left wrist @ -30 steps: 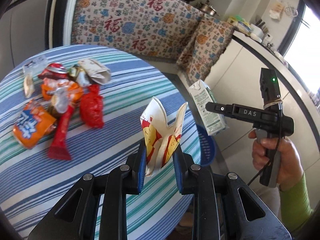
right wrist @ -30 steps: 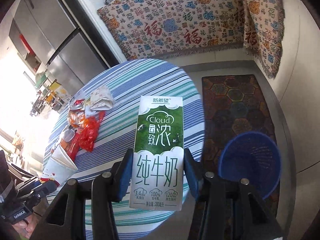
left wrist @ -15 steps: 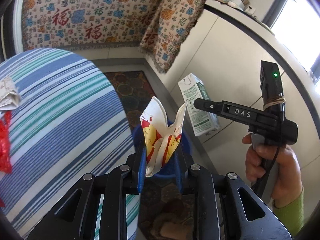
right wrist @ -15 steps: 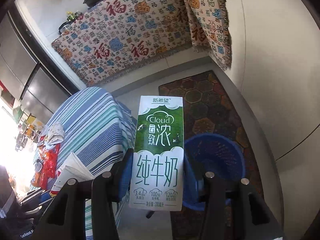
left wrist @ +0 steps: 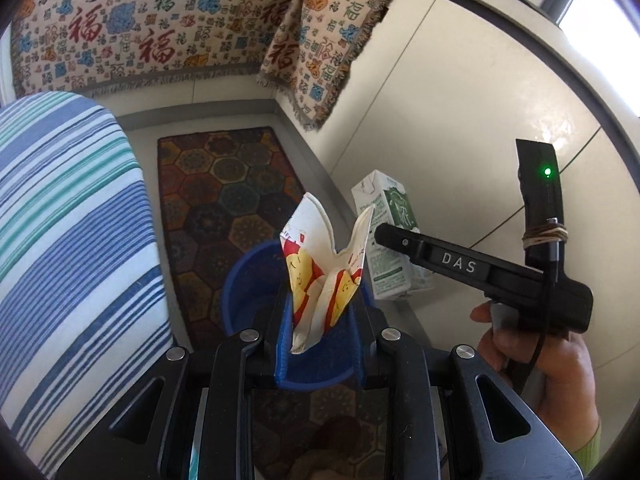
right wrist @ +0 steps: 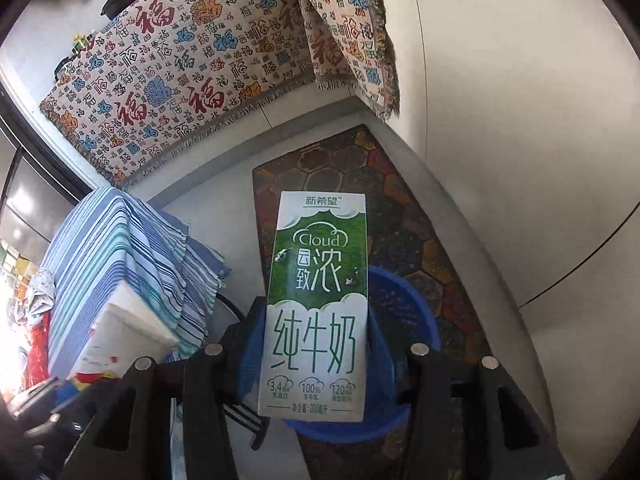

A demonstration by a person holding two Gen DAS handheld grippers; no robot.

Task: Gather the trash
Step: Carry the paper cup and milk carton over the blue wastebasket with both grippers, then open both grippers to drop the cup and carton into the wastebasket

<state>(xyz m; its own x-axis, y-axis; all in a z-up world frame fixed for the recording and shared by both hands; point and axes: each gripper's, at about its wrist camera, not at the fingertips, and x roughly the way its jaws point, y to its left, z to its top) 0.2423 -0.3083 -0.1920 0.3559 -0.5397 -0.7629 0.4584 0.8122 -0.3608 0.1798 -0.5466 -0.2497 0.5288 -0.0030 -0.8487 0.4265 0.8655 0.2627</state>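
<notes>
striped tablecloth point(left wrist: 72, 240): covers the table at the left edge of both views, hanging down its side.
patterned rug point(left wrist: 224, 184): lies on the floor along the white cabinet front, under the bin.
blue bin point(right wrist: 404, 320): stands on the rug, directly below both held items.
milk carton point(right wrist: 316, 304): green and white, upright, clamped in the right gripper point(right wrist: 316, 364) above the bin.
paper cup point(left wrist: 326, 268): flattened and creased, pinched in the left gripper point(left wrist: 320, 344) over the bin's rim.
hand point(left wrist: 536, 364): grips the right tool's handle.
</notes>
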